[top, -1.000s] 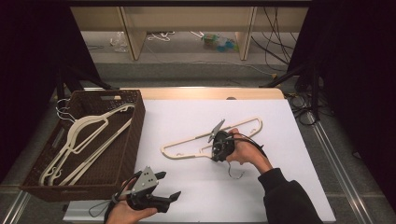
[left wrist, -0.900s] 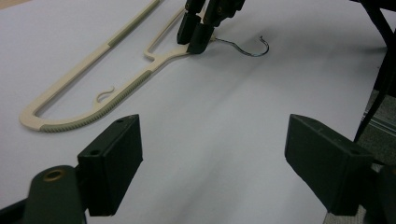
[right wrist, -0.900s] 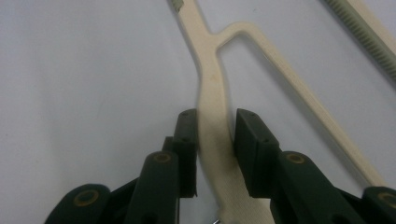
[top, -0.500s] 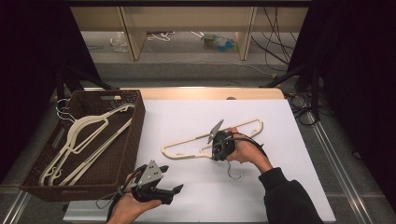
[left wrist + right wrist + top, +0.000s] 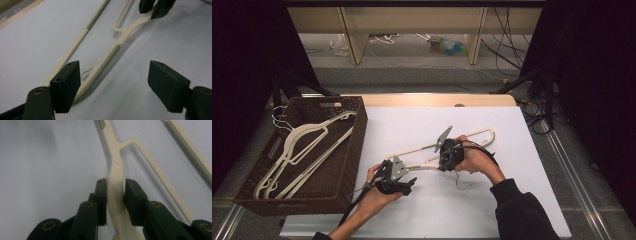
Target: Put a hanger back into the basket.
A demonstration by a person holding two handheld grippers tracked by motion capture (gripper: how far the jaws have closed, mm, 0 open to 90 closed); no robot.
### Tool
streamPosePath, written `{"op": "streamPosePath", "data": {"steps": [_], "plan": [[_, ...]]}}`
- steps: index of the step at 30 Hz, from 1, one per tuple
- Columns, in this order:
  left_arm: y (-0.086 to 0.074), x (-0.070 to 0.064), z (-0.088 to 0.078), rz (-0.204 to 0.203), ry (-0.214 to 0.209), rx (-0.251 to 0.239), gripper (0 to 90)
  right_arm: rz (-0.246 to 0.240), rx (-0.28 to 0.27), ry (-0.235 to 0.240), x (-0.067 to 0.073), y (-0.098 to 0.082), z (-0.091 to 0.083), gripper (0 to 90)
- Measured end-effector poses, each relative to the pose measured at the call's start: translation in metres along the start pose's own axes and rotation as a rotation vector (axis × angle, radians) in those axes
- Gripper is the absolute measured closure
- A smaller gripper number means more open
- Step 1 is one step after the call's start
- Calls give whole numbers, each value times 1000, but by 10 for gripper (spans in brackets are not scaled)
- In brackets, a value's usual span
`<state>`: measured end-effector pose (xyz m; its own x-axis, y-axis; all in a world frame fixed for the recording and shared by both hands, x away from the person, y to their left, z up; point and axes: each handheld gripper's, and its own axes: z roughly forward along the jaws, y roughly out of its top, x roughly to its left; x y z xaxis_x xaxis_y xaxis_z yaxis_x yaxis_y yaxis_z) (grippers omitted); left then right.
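Looks like a tidy-up job: getting hangers off the worktop [image 5: 512,200] and into the brown basket [image 5: 347,170].

Done so far, by the look of it: a few cream hangers [image 5: 307,145] already lying in the basket, piled on each other.

Left to do: one more cream hanger [image 5: 115,167], out on the white worktop, well to the right of the basket. Not in the basket yet. Seems partly off the worktop at the held end, but hard to tell for sure.

Right gripper [image 5: 115,195]: fingers [image 5: 101,200] narrow, squeezed on the thick middle neck of the hanger, one on each side. A firm hold, by the look of it.

Left gripper [image 5: 113,67]: fingers [image 5: 66,85] wide apart, though just now closing in a little. Pointed at the near tip of the hanger. Bumpy arm of the hanger lying in the gap, close by one finger. No pinch on it yet, nothing held.

Next, most likely: closing the left fingers on that arm, then lifting with both hands and carrying over to the basket. So maybe past the middle of the job, with this hanger to go.

Words, labels, brand names: none to read anywhere. Plain hangers, plain basket, plain black fingers.
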<state>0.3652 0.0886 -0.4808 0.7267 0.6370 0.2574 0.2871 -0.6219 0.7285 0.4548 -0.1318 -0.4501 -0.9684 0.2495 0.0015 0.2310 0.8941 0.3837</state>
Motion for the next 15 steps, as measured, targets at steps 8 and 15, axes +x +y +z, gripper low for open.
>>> {"op": "streamPosePath", "data": {"steps": [8,15], "plan": [[9,0,26,17,-9,47,320,10,3,5,0,0,-1,728],[12,3,32,49,-15,39,351,15,3,12,0,0,-3,729]]}}
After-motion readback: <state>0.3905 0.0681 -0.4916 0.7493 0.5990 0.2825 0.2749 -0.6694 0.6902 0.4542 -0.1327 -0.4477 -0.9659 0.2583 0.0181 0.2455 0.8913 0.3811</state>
